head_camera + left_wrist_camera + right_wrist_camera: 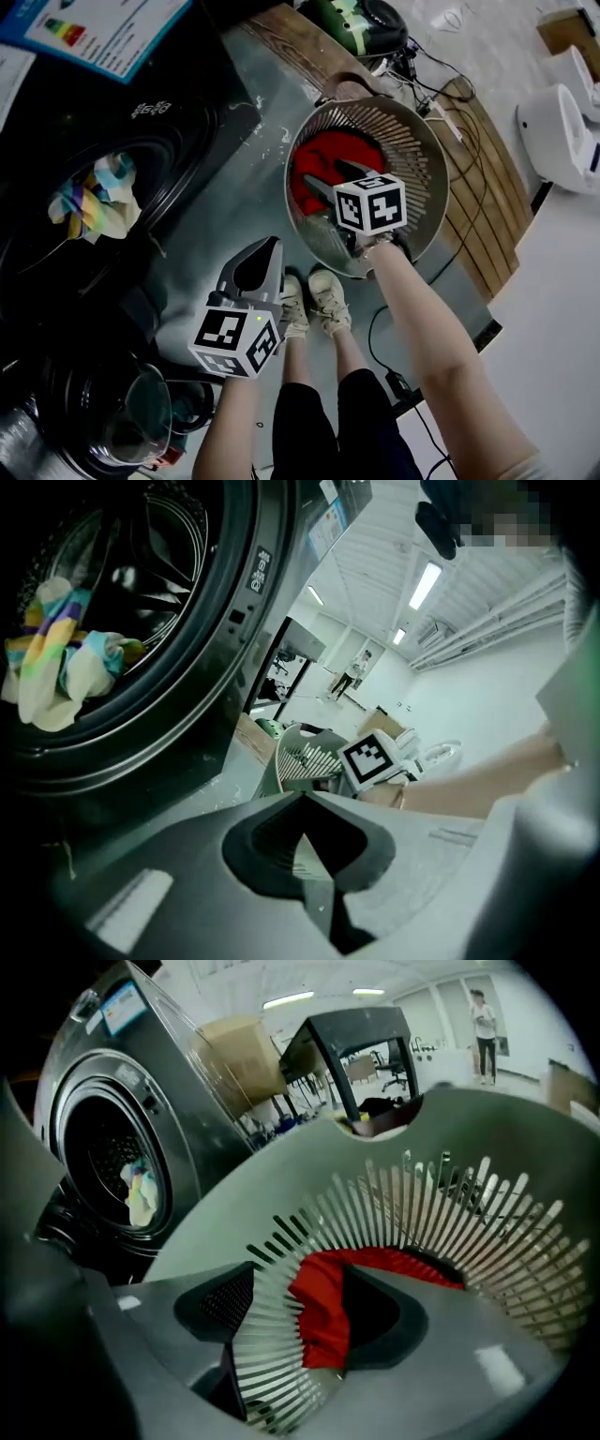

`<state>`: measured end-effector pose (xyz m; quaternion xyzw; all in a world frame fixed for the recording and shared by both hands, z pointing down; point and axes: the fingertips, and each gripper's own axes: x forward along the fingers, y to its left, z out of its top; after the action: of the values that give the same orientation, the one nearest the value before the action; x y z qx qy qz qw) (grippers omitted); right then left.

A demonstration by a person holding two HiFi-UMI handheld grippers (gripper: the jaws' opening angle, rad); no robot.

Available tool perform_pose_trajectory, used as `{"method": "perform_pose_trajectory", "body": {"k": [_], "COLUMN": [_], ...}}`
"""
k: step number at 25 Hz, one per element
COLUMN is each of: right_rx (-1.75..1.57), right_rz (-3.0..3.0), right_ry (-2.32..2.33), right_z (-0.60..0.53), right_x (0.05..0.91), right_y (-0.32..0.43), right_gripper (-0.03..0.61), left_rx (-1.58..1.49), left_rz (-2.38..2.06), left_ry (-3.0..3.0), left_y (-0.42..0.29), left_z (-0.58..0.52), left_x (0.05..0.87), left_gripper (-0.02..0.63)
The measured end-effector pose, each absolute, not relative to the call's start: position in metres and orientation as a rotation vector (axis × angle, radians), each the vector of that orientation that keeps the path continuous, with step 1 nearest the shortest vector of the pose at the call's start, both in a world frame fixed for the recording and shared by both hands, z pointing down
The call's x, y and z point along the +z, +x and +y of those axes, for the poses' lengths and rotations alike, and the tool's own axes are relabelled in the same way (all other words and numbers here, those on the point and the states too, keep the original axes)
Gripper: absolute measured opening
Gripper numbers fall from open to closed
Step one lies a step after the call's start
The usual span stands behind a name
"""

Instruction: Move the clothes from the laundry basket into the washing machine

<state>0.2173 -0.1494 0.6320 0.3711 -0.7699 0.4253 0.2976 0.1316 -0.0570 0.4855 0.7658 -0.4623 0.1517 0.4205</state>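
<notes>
- Grey concrete floor (234, 178) of a workshop, with wooden boards (291, 42) along its far side; a person stands on it in pale shoes (316, 302), seen from above.
- Front-loading washing machine (187, 103) at left, its glass door (127, 412) swung open; a multicoloured cloth (94, 202) lies at the mouth of the drum.
- Round slatted laundry basket (424, 141) just beyond the shoes holds a red garment (323, 157) on its bottom.
- Right gripper (339, 180) points down into the basket, its jaws standing apart; the red garment shows between them, not pinched.
- Left gripper (264, 251) hangs between machine and basket, near the shoes, jaws closed together on nothing.
- Far background of the right gripper view: a bright hall, cardboard boxes and a distant standing person.
</notes>
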Motion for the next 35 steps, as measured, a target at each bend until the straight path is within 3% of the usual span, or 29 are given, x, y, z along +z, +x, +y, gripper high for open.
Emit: {"method": "perform_pose_trajectory", "body": {"k": [6, 7, 9, 15, 19, 23, 30, 35], "right_rx": [0.951, 0.923, 0.892, 0.941, 0.936, 0.894, 0.914, 0.901], "right_rz": [-1.897, -1.869, -1.846, -2.002, -2.141, -2.258, -2.473, -2.608], "right_ry": [0.802, 0.811, 0.863, 0.980, 1.013, 1.002, 0.993, 0.901], "right_z": [-0.133, -0.133, -0.137, -0.139, -0.127, -0.115, -0.092, -0.063], "right_x": [0.704, 0.710, 0.711, 0.644, 0.560, 0.468, 0.308, 0.228], "right_y": [0.201, 0.204, 0.210, 0.216, 0.221, 0.233, 0.221, 0.199], "right_gripper": [0.276, 0.241, 0.035, 0.033, 0.032, 0.032, 0.032, 0.032], "left_rx": [0.394, 0.391, 0.379, 0.387, 0.389, 0.418, 0.465, 0.408], "left_rz": [-1.101, -1.094, -1.097, -1.097, -1.051, -1.023, -1.018, -1.100], "left_ry": [1.944, 1.958, 1.977, 1.960, 1.964, 1.997, 2.073, 2.175], "left_y": [0.141, 0.142, 0.140, 0.137, 0.147, 0.156, 0.179, 0.179], "left_z": [-0.074, -0.076, -0.081, -0.074, -0.065, -0.059, -0.051, -0.064], "left_x": [0.506, 0.508, 0.509, 0.491, 0.455, 0.413, 0.353, 0.314], "left_gripper": [0.107, 0.107, 0.107, 0.117, 0.244, 0.310, 0.388, 0.391]}}
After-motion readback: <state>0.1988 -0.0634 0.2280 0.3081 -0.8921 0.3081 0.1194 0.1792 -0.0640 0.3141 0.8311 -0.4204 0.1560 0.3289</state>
